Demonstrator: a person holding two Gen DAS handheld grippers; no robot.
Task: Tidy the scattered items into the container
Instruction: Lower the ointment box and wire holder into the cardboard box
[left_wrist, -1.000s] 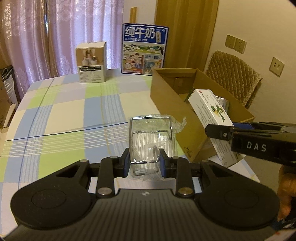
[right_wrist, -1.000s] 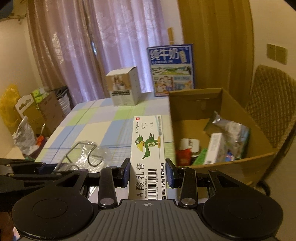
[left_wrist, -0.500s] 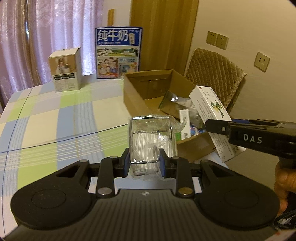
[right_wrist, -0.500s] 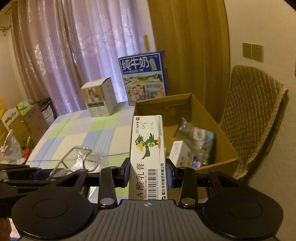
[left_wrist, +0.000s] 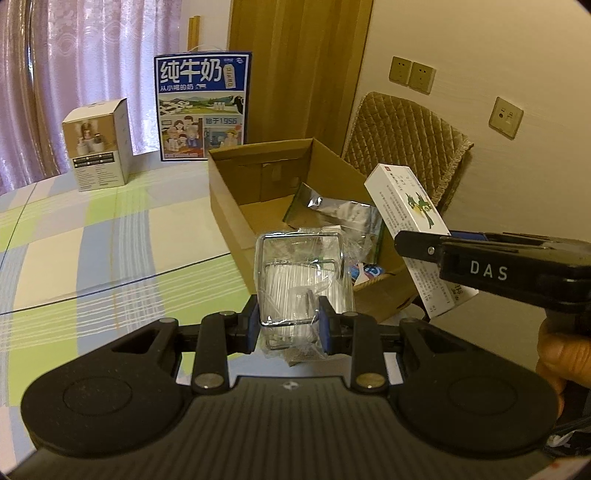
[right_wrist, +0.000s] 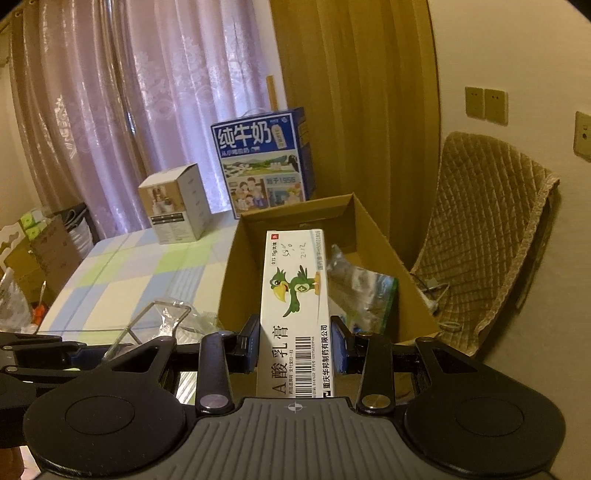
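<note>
- Our left gripper is clamped on a plastic-wrapped wire rack, long axis pointing ahead.
- Our right gripper grips an ointment box lengthwise.
- Cardboard box lies directly ahead and below both; the right is nearer its opening.
- We judge open room remains at the back, beyond a foil pouch.

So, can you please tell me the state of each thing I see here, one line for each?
Left gripper: shut on the wire rack.
Wire rack: plastic-wrapped, held in the air.
Right gripper: shut on the ointment box.
Ointment box: closed, held over the cardboard box.
Cardboard box: open, partly filled.
</note>
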